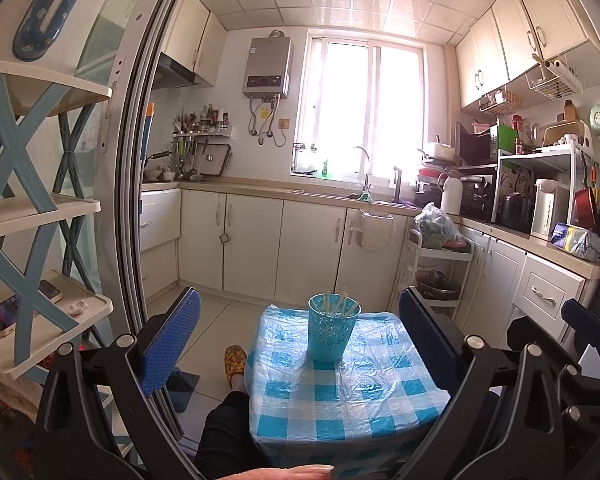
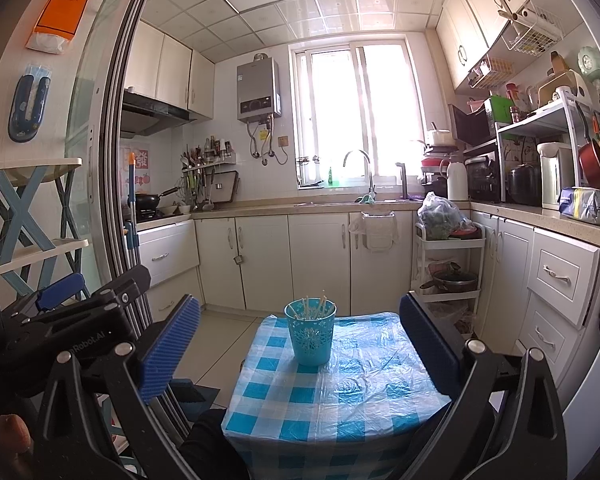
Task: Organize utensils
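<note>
With both our left gripper (image 1: 298,330) and right gripper (image 2: 300,334) spread empty, we could topple the centre-frame cup (image 1: 332,330) of chopsticks (image 1: 340,304) by nudging it.

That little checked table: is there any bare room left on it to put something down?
Plenty. The turquoise cup of sticks stands alone near the far edge of the table. All the cloth between the cup and the near edge is bare, as are strips either side of it. The counter at right is crowded.
</note>
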`<state>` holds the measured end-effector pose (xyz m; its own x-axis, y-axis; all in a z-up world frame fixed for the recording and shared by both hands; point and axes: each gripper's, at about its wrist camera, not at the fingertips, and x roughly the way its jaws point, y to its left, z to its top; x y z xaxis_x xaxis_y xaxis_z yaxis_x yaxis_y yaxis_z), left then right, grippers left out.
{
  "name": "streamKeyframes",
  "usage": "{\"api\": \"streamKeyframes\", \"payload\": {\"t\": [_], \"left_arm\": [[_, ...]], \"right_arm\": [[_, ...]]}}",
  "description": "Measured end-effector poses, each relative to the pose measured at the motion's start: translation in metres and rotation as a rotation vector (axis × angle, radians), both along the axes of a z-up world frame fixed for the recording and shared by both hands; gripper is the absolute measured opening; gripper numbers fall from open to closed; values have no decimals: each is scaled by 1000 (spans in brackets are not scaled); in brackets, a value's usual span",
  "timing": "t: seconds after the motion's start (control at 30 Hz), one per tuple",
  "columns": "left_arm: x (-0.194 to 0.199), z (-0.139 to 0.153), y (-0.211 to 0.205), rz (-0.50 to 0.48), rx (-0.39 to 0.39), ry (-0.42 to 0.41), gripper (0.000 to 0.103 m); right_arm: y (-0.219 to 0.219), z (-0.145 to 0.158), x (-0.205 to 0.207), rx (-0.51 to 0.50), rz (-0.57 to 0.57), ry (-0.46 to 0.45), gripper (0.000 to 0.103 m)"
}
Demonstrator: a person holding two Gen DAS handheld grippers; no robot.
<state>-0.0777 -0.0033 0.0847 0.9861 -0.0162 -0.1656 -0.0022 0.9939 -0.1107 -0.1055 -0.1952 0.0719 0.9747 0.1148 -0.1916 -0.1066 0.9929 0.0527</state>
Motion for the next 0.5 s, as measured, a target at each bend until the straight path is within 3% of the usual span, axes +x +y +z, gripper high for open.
{"api": "streamKeyframes", "payload": {"t": [0.5], "left_arm": [[0,0,0,-1,0,1,95]], "right_arm": [[1,0,-1,1,0,-1,96]]}}
